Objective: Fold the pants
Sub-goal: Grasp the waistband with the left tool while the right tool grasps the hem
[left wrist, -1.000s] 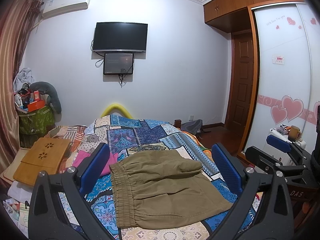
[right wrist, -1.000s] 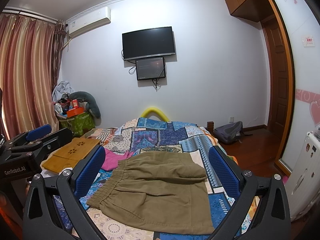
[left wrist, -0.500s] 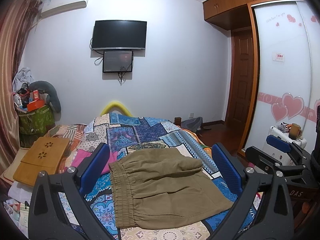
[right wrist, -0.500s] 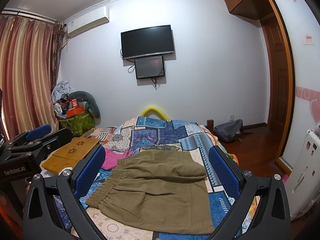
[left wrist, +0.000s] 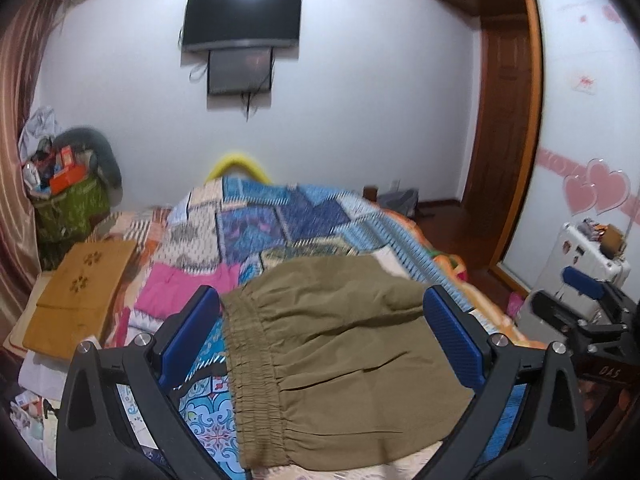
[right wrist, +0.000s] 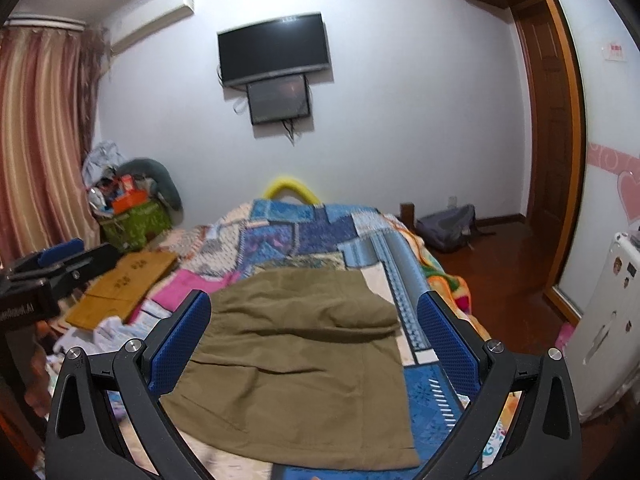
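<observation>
Olive-khaki pants lie folded in a compact rectangle on the patchwork bedspread, elastic waistband at the left. They also show in the right wrist view. My left gripper is open and empty, held above the pants with blue pads either side. My right gripper is open and empty too, above the pants. The right gripper shows at the left wrist view's right edge; the left gripper shows at the right wrist view's left edge.
A wooden lap tray lies at the bed's left. A green basket of clutter stands in the left corner. A pink cloth lies beside the pants. A white suitcase and wardrobe door stand at the right; a grey bag is on the floor.
Both grippers have tilted down and moved closer to the pants, which now fill more of each view. The pants have not moved. Both grippers stay open.
</observation>
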`<action>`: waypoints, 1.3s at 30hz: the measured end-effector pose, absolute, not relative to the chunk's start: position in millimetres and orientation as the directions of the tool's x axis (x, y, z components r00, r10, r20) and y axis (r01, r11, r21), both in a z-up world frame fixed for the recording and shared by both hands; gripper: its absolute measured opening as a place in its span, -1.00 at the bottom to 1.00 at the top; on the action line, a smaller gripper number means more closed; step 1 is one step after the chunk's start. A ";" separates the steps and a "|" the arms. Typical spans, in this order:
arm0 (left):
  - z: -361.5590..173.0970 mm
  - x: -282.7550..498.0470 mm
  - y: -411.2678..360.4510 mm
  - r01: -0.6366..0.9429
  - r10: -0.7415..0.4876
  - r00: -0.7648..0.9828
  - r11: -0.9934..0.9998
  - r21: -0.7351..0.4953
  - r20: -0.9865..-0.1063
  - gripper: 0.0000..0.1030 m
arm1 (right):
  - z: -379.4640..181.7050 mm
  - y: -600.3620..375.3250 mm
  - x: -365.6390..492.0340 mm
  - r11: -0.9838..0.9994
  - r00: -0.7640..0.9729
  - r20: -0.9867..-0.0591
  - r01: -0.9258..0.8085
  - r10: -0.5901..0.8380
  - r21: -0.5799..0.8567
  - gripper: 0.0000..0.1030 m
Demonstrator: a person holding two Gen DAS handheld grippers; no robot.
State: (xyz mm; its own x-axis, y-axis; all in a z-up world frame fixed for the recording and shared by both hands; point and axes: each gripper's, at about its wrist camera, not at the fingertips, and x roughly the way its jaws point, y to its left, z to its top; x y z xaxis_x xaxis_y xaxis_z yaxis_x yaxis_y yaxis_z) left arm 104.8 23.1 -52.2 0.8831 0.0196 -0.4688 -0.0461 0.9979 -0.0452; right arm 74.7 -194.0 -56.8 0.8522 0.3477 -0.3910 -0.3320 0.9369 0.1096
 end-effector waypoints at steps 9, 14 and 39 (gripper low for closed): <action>-122.3 176.1 66.3 -0.118 0.074 0.758 0.993 -0.025 -0.649 1.00 | -115.9 -214.2 140.2 0.964 0.790 -0.563 -0.261 0.242 0.049 0.99; -162.0 208.2 89.5 -0.145 0.080 0.669 0.989 -0.024 -0.739 1.00 | -147.2 -216.9 175.2 0.964 0.717 -0.661 -0.263 0.221 0.037 0.99; -244.7 270.5 129.2 -0.099 -0.042 0.445 0.990 -0.096 -0.895 0.45 | -239.4 -201.5 272.4 0.918 0.463 -0.847 -0.390 0.261 0.069 -0.64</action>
State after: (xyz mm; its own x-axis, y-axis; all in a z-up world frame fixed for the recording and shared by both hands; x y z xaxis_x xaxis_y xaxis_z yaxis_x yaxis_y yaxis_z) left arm 270.5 129.2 -244.7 0.4447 -0.0424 -0.8947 -0.0993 0.9904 -0.0963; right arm 272.4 -201.5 -239.4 0.4630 0.2607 -0.8471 -0.3901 0.9182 0.0694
